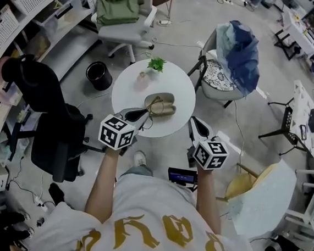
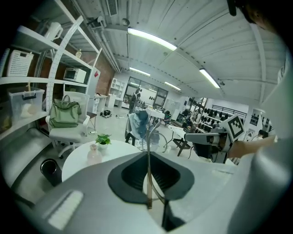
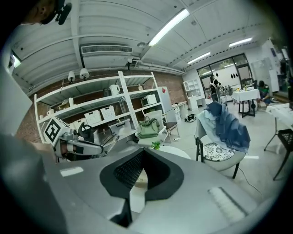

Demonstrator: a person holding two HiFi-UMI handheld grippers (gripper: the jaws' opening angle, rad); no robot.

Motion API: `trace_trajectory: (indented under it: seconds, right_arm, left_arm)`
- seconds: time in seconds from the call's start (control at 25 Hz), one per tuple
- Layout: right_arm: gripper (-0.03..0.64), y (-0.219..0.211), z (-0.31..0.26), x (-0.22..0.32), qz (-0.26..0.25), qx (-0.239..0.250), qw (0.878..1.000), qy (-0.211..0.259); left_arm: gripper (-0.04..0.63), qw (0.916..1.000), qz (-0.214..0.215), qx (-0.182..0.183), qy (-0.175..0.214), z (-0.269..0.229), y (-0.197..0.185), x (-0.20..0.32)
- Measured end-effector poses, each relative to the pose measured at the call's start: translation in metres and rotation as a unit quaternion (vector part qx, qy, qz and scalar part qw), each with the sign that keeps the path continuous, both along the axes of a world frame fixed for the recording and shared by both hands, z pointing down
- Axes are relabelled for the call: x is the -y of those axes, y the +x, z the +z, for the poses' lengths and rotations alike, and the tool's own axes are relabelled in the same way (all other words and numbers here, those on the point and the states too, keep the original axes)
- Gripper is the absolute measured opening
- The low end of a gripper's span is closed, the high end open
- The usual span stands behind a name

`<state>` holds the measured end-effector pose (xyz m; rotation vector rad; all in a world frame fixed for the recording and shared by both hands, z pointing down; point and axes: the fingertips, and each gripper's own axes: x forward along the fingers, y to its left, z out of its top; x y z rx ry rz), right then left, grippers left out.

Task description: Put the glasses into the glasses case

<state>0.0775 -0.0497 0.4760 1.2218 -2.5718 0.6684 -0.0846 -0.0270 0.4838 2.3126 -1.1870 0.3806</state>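
Left claw [image 2: 148,155] is clamped on one thin temple of the glasses [image 2: 148,180], held over the worktop [image 1: 177,85] just beside the glasses case [image 1: 160,104]. Right claw [image 3: 143,153] is closed, empty. The glasses could swivel (single-temple hold) and snag the case rim.

Left tongs [image 2: 149,183] clamped on glasses [image 2: 148,137] arm, frame sticking up; white table [image 2: 78,162] behind, plant [image 2: 103,139] on it.

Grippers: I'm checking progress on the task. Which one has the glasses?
The left gripper: its jaws pinch a thin temple of the glasses, near the glasses case. The right gripper has its jaws together on nothing.
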Motion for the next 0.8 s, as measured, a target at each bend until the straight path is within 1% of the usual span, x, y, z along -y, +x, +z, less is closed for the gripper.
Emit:
trace_trajectory:
  seconds: [0.12, 0.28, 0.4, 0.56, 0.64, 0.8]
  right_arm:
    - [0.026, -0.009, -0.001, 0.017, 0.023, 0.000, 1.000, 0.003]
    - [0.027, -0.008, -0.003, 0.026, 0.062, -0.011, 0.998, 0.014]
    - [0.026, 0.000, -0.003, 0.025, 0.094, -0.022, 0.995, 0.022]
    - [0.026, 0.020, -0.002, 0.021, 0.145, -0.008, 0.989, 0.019]
    - [0.026, 0.023, -0.002, 0.018, 0.152, -0.005, 0.988, 0.018]
    - [0.026, 0.019, -0.003, 0.015, 0.148, -0.004, 0.989, 0.020]
  left_arm:
    - [0.017, 0.9999, 0.010, -0.009, -0.005, 0.006, -0.016, 0.017]
    - [0.017, 0.9991, 0.038, -0.016, -0.009, 0.016, -0.025, 0.032]
    - [0.017, 0.9984, 0.053, -0.019, -0.012, 0.022, -0.030, 0.038]
    - [0.017, 0.9971, 0.071, -0.025, -0.016, 0.026, -0.024, 0.040]
    - [0.017, 0.9965, 0.078, -0.026, -0.015, 0.025, -0.020, 0.040]
    - [0.017, 0.9964, 0.078, -0.029, -0.015, 0.025, -0.017, 0.041]
